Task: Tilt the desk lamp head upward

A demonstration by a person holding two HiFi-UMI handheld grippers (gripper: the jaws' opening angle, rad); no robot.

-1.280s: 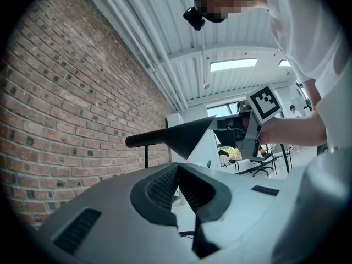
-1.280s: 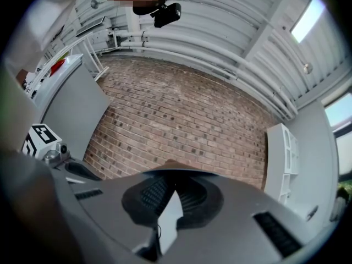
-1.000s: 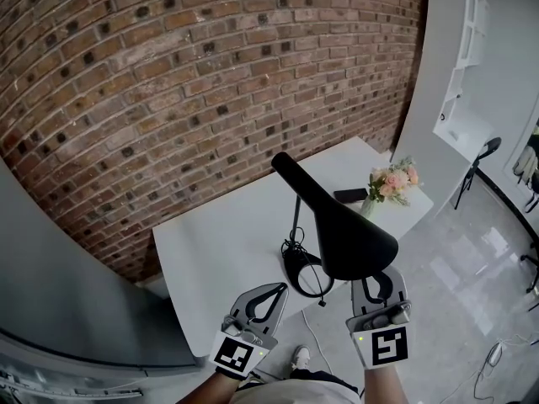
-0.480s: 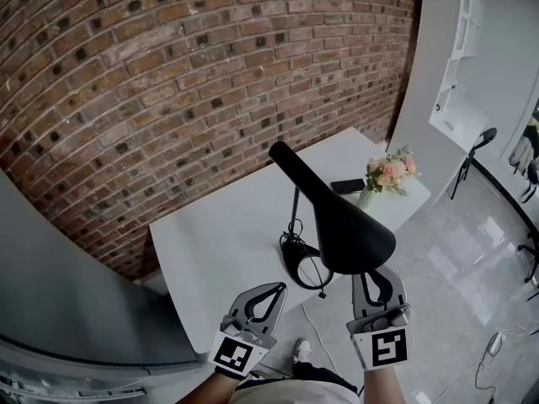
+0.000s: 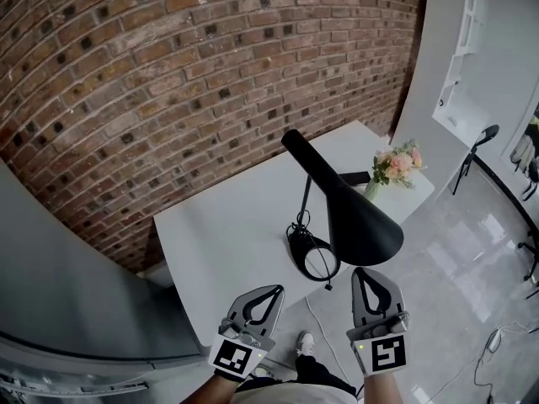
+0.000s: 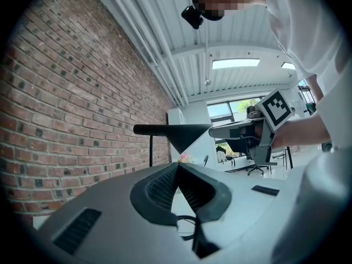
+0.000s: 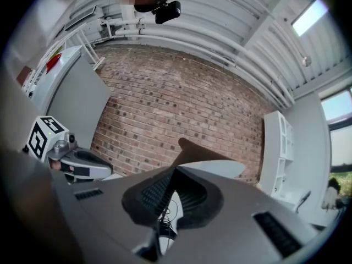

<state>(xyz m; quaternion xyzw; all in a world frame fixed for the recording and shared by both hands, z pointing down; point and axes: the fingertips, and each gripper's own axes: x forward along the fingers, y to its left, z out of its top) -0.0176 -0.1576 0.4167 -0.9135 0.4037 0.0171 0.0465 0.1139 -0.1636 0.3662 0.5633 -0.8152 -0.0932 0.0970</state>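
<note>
**Both grippers hanging empty under the lamp shade**

The brick wall [image 5: 168, 74] is filling the back of the room, and the white tabletop [image 5: 223, 225] is standing against it. The black desk lamp is sitting toward the front of the tabletop, its round base [image 5: 312, 255] near the edge. Its cone-shaped lamp head [image 5: 358, 217] is leaning out over that edge and pointing down toward the person, so the upward tilt does not look done to me.

The person is holding the right gripper [image 5: 364, 273] just under the wide rim of the shade and the left gripper [image 5: 275, 290] off to the side, below the base. Neither is touching the lamp. The left fingers [image 6: 157, 194] are pressing together with nothing between them, and the right fingers [image 7: 146, 197] are doing the same. My guess is the right one is waiting low so it can push the rim up from beneath.

A bunch of pink flowers [image 5: 396, 165] is standing at the far corner, with a flat dark object [image 5: 354, 178] lying beside it – both well apart from the shade. The lamp's cord [image 5: 296, 225] is coiling over the base and trailing off the edge, which looks like the only thing likely to snag.
</note>
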